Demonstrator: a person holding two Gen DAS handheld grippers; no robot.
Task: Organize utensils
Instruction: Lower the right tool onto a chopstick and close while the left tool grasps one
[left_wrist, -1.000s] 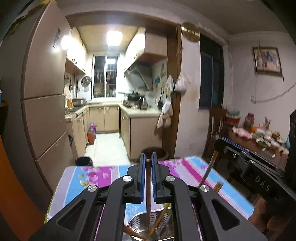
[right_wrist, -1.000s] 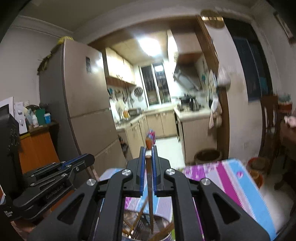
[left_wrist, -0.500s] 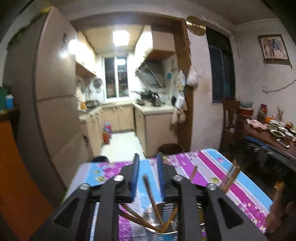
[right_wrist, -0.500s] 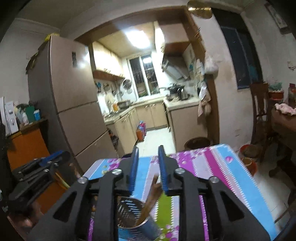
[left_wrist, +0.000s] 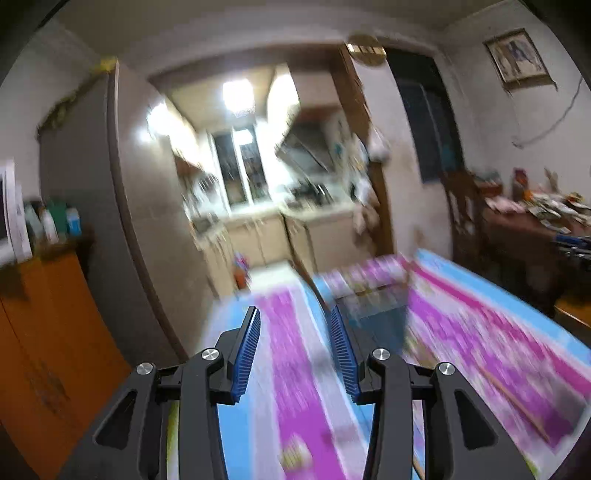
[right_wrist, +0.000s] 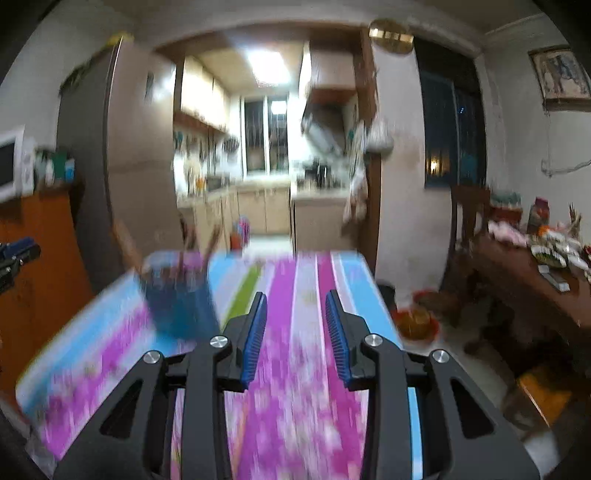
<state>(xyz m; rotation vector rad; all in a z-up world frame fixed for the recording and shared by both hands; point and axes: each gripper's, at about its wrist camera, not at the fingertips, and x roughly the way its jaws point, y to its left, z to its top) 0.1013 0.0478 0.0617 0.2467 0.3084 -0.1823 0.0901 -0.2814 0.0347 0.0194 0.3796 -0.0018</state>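
A metal utensil can (right_wrist: 177, 295) with wooden chopsticks (right_wrist: 127, 245) standing in it sits on the striped tablecloth (right_wrist: 295, 369); it is blurred, left of my right gripper. It also shows in the left wrist view (left_wrist: 373, 314), just right of my left gripper. My left gripper (left_wrist: 295, 332) is open and empty. My right gripper (right_wrist: 296, 314) is open and empty. A loose chopstick (left_wrist: 513, 402) lies on the cloth at the right.
A fridge (right_wrist: 122, 166) and an orange cabinet (left_wrist: 44, 332) stand at the left. A cluttered wooden side table (right_wrist: 535, 266) stands at the right. An orange basin (right_wrist: 417, 321) sits on the floor past the table's far edge.
Both grippers let go of their chopsticks into the can, opened wide and pulled back. The left swung left of the can, the right swung to its right. Both views are motion-blurred.
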